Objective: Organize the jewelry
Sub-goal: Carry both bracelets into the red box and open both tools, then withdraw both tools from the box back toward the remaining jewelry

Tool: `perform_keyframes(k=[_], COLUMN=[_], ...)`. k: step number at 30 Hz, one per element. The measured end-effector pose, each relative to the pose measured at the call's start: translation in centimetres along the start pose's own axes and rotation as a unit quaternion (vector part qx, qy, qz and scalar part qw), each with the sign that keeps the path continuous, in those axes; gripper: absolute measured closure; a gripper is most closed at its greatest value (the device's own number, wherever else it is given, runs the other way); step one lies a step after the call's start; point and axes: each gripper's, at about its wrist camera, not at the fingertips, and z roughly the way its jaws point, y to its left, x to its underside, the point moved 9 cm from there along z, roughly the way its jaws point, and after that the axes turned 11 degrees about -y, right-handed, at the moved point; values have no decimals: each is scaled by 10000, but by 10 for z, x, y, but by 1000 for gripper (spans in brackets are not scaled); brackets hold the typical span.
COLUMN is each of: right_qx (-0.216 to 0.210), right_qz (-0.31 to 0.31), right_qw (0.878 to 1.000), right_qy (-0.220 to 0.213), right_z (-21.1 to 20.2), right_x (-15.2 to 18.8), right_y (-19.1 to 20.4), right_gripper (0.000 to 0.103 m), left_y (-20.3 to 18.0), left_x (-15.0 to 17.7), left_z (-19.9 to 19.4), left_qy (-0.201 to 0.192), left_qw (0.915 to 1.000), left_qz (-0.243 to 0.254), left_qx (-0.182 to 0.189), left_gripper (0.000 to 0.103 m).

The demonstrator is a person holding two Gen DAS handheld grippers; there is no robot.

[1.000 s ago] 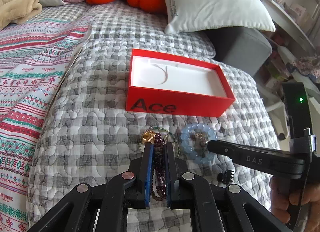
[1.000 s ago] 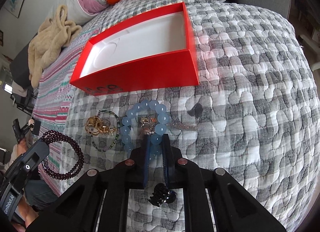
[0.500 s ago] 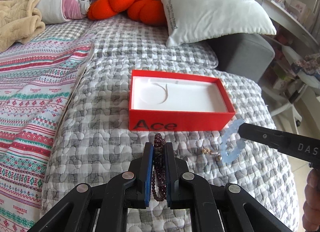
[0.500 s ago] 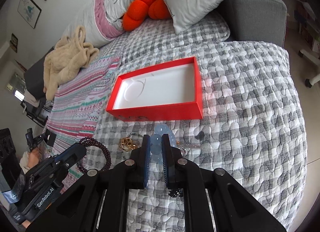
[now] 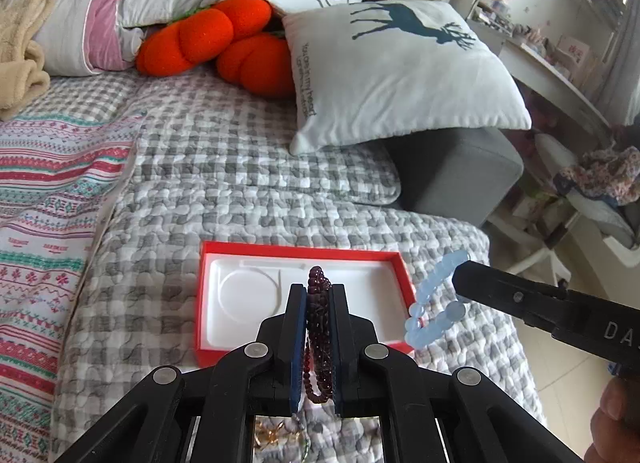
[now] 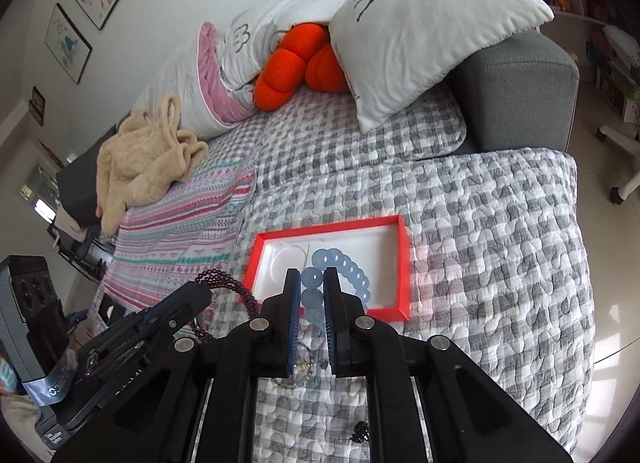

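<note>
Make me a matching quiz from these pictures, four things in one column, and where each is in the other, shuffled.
Things:
1. dark red bracelet
2. pale blue bracelet
3. red box
4. deer pillow

Places:
A. lying open on the checked quilt
B. pinched in the right claw
C. leaning by the orange cushion
D. pinched in the left claw

Pairs: 1-D, 2-B, 3-A, 4-C

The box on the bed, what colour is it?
The box is red outside with a white moulded lining; the left wrist view shows it best.
</note>
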Motion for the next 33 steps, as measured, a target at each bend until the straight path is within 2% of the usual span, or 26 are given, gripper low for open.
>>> perform_keyframes(k=[7, 11, 15, 20, 28, 29, 30, 31, 33], right_qx=[-261, -443, -45, 650, 809, 806, 820, 861, 902], right_qz=[15, 55, -249, -703, -749, -745, -717, -692, -652], right_qw=[9997, 9989, 9993, 9946, 9927, 9928, 9930, 9927, 9923], right_qy=[1, 132, 263, 409, 492, 482, 464, 478, 538], right_z=[32, 53, 68, 81, 84, 83, 82, 80, 73], right_x=[-7, -5, 3, 13, 18, 18, 17, 16, 17], right_y=[4, 5, -6, -29, -45, -44, -45, -46, -47], right_gripper=[91, 91, 91, 91, 90, 88, 88, 87, 77], left_y=[10, 23, 37, 48, 45, 44, 43, 42, 40], left_x=[5, 10, 15, 20, 21, 21, 21, 20, 17], left_z=[41, 57, 67, 76, 76, 74, 72, 68, 56], left_qy=[20, 95, 134, 208, 184, 185, 209, 208, 99], left_qw=[9992, 9999, 9981, 9945, 9906, 9898, 9895, 9893, 9889], left_qz=[-265, -78, 307, 549, 828, 862, 885, 900, 937], left_qx=[301, -39, -526, -864, -1077, -1120, -1123, -1127, -1151], left_gripper=[98, 98, 98, 98, 95, 92, 80, 62, 50])
